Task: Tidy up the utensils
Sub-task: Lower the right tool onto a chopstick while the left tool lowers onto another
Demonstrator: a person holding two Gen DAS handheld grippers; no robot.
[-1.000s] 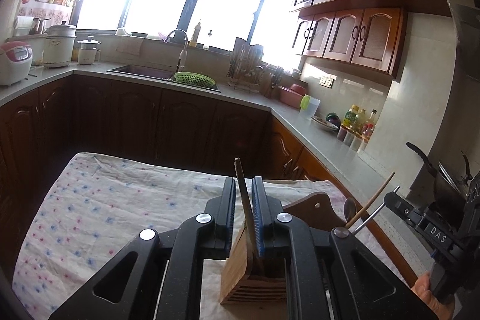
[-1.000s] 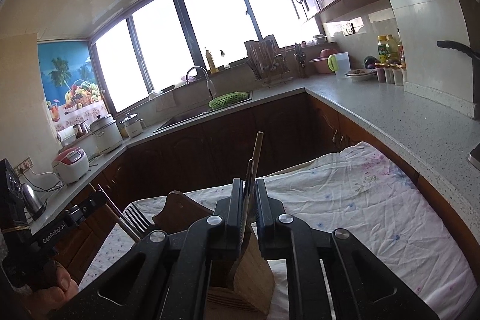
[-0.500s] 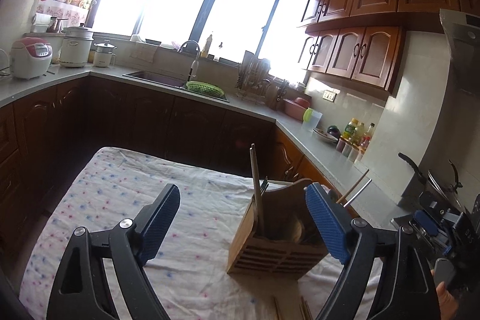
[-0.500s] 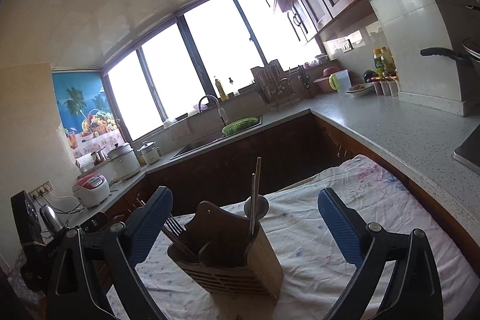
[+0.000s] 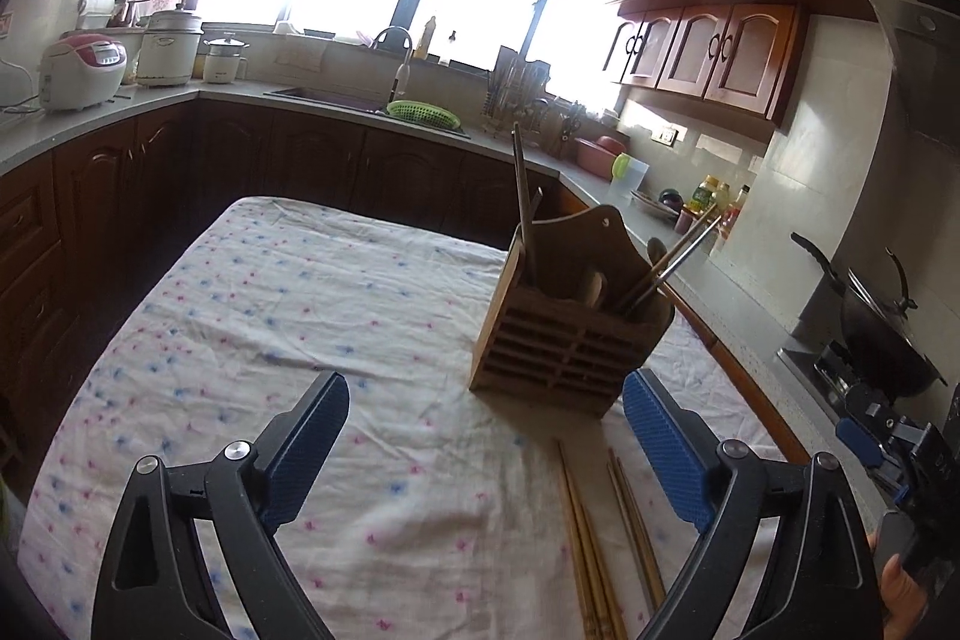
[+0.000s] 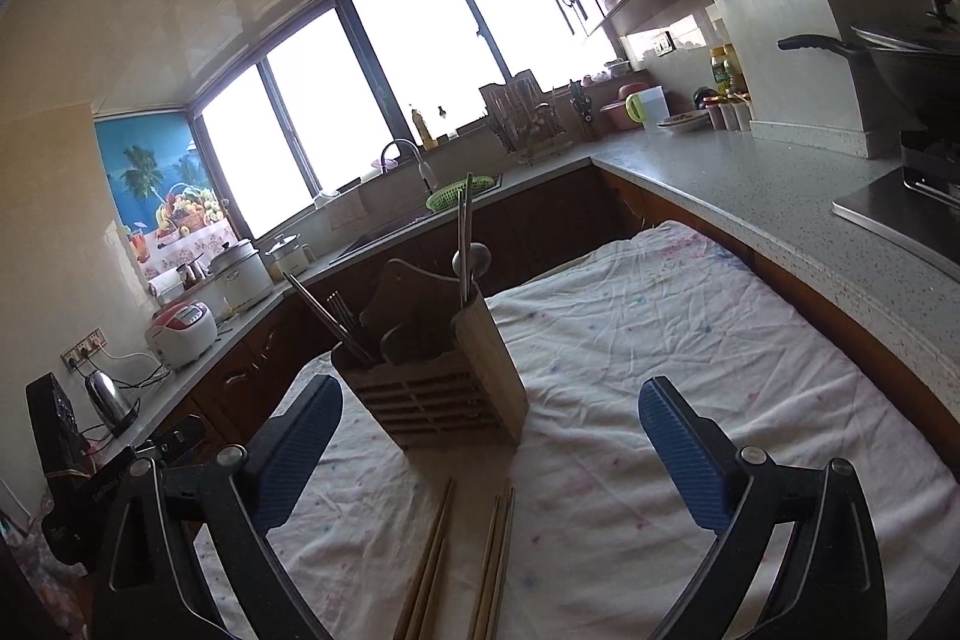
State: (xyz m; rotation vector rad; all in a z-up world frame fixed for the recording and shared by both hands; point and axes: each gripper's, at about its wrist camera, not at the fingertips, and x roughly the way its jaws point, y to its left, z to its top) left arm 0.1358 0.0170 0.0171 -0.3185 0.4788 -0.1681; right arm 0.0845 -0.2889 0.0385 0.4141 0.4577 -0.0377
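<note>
A slatted wooden utensil holder (image 5: 570, 334) stands on a floral tablecloth (image 5: 300, 316); it also shows in the right wrist view (image 6: 432, 388). Chopsticks (image 5: 522, 202), a spoon and a fork stand upright in it. Several loose wooden chopsticks (image 5: 591, 544) lie on the cloth in front of it, also seen in the right wrist view (image 6: 456, 562). My left gripper (image 5: 486, 436) is open and empty, low over the cloth, near the holder. My right gripper (image 6: 489, 439) is open and empty, just short of the holder, above the loose chopsticks.
A grey kitchen counter (image 6: 750, 196) wraps around the table, with a sink (image 5: 360, 97), green basket (image 5: 423, 115), rice cookers (image 5: 81, 70), bottles (image 5: 714, 196) and a wok (image 5: 882, 334) on the stove. The other hand-held gripper (image 5: 900, 448) shows at the right edge.
Both grippers were shut on chopsticks held over the holder. They opened, left the chopsticks standing in it, and pulled back and down toward the loose chopsticks.
</note>
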